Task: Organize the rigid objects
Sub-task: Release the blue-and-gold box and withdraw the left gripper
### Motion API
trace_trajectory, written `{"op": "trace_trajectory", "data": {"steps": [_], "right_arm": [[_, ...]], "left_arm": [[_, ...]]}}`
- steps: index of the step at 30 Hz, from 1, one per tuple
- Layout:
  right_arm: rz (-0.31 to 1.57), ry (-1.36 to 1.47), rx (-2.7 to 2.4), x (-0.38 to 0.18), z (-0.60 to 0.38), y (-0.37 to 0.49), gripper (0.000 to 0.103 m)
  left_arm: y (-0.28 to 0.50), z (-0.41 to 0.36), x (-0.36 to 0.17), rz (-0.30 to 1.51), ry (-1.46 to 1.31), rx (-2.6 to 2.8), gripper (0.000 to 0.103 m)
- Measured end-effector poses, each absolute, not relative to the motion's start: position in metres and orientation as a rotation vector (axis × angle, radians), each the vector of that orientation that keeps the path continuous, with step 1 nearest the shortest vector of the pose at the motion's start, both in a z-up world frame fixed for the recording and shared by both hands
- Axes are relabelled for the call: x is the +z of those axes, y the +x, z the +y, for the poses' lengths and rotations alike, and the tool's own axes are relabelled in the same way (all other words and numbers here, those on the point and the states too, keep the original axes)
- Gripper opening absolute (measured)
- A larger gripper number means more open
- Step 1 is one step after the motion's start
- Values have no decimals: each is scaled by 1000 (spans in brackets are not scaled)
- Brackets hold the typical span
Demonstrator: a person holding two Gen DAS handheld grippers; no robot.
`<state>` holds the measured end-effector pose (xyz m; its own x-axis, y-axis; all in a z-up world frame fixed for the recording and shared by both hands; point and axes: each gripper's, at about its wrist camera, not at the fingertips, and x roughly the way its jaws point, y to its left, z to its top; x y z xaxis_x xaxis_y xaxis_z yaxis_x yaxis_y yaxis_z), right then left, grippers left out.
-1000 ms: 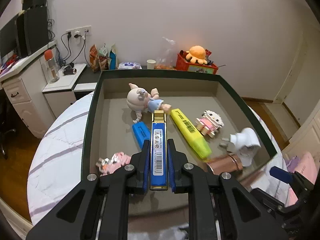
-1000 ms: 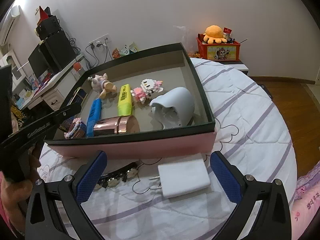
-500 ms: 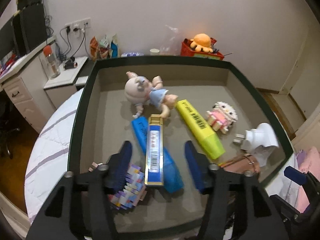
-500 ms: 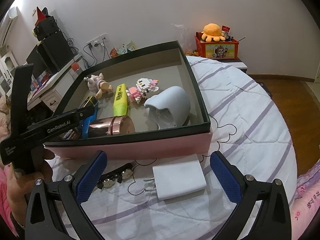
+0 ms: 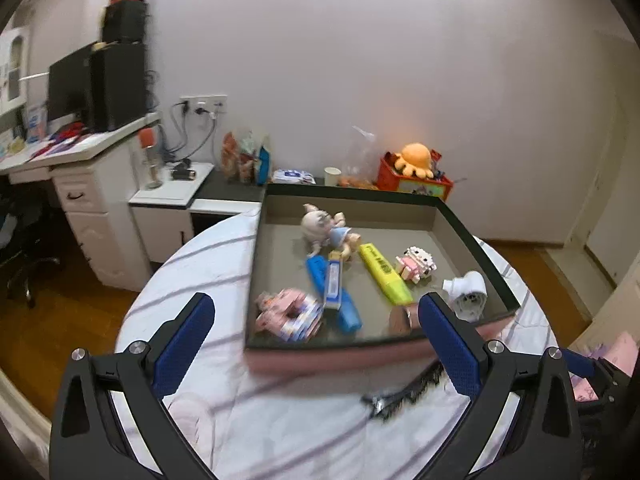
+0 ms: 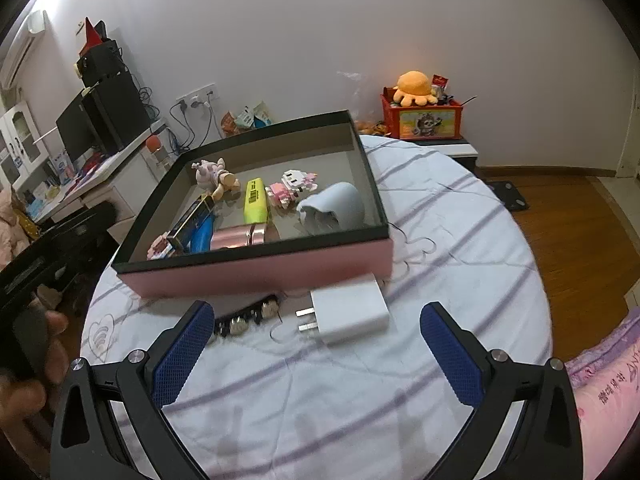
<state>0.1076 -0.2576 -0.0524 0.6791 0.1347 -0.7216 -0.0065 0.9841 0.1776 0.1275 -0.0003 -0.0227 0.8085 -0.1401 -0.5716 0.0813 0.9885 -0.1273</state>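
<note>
From the left wrist camera, the left tongs [image 5: 316, 334] are opening, their blue pads spread wide with nothing between them, held over the striped tabletop [image 5: 208, 276] in front of the box [image 5: 360, 350]. The box has a dark rim and a pink outer wall. Inside it lie a doll [image 5: 326, 230] at the far end, a blue marker [image 5: 350, 316] with a blue-and-gold bar [image 5: 333, 280] resting on top of it, a yellow highlighter [image 5: 384, 274], a small block figure [image 5: 416, 263], a white plug [image 5: 468, 294] in the near right corner, and a pink block toy [image 5: 290, 314] in the near left corner. A copper-coloured tube [image 5: 400, 318] shows partly behind the right pad. A dark hair clip [image 5: 404, 394] lies blurred on the tabletop in front of the box. This view also takes in a white desk [image 5: 92, 184] with a monitor to the left.

From the right wrist camera, the right tongs [image 6: 316, 354] are likewise wide apart and empty, low over the tabletop. Only here does a white charger [image 6: 350, 312] show clearly, lying just in front of the box's pink wall, its prongs pointing left toward the hair clip [image 6: 248, 318], which is sharp in this view. The plug in the box shows its rounded grey back here, and the copper tube lies in full view against the near wall. At the left edge a hand [image 6: 24, 364] holds the dark body of the other tongs.
</note>
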Motion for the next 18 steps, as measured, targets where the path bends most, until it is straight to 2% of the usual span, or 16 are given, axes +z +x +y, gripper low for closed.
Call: {"op": "trace_trajectory", "data": {"steps": [7, 18], "right_arm": [[821, 175, 83, -53, -253, 83, 103], [818, 133, 91, -48, -244, 72, 103]], "left_arm": [[88, 9, -39, 697, -92, -47, 103], [69, 9, -39, 695, -89, -45, 103]]}}
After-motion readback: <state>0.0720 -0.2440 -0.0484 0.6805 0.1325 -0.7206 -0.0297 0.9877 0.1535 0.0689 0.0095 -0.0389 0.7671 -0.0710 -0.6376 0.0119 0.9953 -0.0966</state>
